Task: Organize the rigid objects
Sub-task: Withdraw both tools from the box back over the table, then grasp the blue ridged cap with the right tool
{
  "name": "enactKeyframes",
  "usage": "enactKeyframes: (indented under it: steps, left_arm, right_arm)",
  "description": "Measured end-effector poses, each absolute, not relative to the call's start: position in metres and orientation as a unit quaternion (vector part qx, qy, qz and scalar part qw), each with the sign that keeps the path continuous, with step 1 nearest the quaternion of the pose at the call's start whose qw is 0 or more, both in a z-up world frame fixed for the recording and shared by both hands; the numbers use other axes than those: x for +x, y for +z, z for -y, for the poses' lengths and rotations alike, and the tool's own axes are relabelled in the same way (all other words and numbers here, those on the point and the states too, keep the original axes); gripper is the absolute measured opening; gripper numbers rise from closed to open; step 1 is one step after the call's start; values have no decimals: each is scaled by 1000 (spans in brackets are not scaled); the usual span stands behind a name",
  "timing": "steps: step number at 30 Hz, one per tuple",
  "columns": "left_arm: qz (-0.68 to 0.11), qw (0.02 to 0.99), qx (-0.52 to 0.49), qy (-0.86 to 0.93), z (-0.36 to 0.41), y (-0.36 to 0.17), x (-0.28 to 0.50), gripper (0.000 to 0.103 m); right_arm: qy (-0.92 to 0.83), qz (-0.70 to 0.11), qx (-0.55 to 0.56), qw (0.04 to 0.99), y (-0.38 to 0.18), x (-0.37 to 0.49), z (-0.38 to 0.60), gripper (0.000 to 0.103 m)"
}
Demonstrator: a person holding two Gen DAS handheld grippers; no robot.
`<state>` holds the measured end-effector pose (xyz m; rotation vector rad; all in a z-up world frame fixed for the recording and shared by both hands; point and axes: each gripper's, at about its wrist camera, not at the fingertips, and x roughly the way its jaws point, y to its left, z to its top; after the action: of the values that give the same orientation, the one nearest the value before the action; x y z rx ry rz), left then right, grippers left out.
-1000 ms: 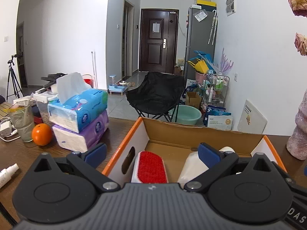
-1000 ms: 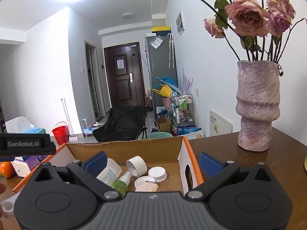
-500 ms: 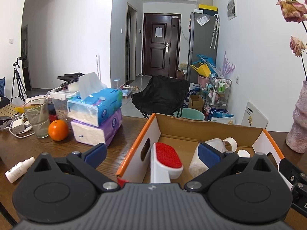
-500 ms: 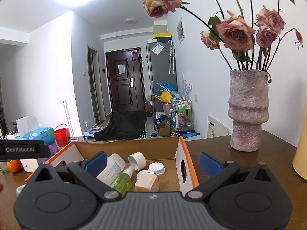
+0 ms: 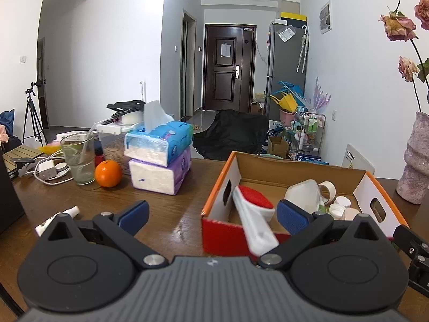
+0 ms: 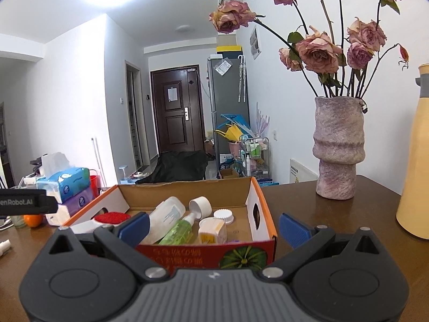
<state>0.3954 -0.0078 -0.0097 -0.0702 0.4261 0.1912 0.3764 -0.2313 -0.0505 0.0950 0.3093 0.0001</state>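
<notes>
the cardboard box (image 5: 292, 166) with orange edges sits on the brown wooden table (image 5: 166, 204), just beyond both tools. the left gripper (image 5: 211, 216) hangs above the table with its blue-padded fingers spread wide and nothing between them; its right pad overlaps the box's near left corner in the view, but contact cannot be told. the right gripper (image 6: 213, 226) is likewise spread wide and empty, straddling the box's near wall from above or in front.

inside the box, at the left, a white brush with a red bristle pad (image 5: 253, 214) leans with its handle over the near wall. to its right lie a clear plastic bottle (image 6: 166, 216), a small green spray bottle (image 6: 179, 229) beside it, a white cap (image 6: 200, 207) farther back, a white ridged lid (image 6: 222, 216) and a small white and yellow container (image 6: 211, 230) — all loose on the box floor, close together.

outside the box, far left on the table, two tissue packs (image 5: 159, 158) are stacked, blue on purple, with an orange (image 5: 108, 173) and a drinking glass (image 5: 78, 162) beside them. a small white spray bottle (image 5: 57, 218) lies on the table near the left gripper. to the right of the box stands a mottled purple vase (image 6: 338, 147) of dried roses, and a yellow jug (image 6: 415, 161) farther right.
</notes>
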Motion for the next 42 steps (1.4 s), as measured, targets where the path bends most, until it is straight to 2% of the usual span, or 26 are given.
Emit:
enactKeyframes:
  steps: [13,31,40,42]
  left_arm:
    - [-220,969,-27,109,-18,-20,348,103]
    - [-250,960,-40,122,-78,-45,310,103]
    - [-263,954,-48,133,-109,-52,318,103]
    - [-263,954,-53,133,-115,-53,319,103]
  right_arm:
    - [10,-182,33,983,-68,333,209,103]
    - [34,-287,16,957,-107,322,172,101]
    - [29,-324,37,945,-119,349,157,80]
    - [31,-323,39,945,-119,352,155,72]
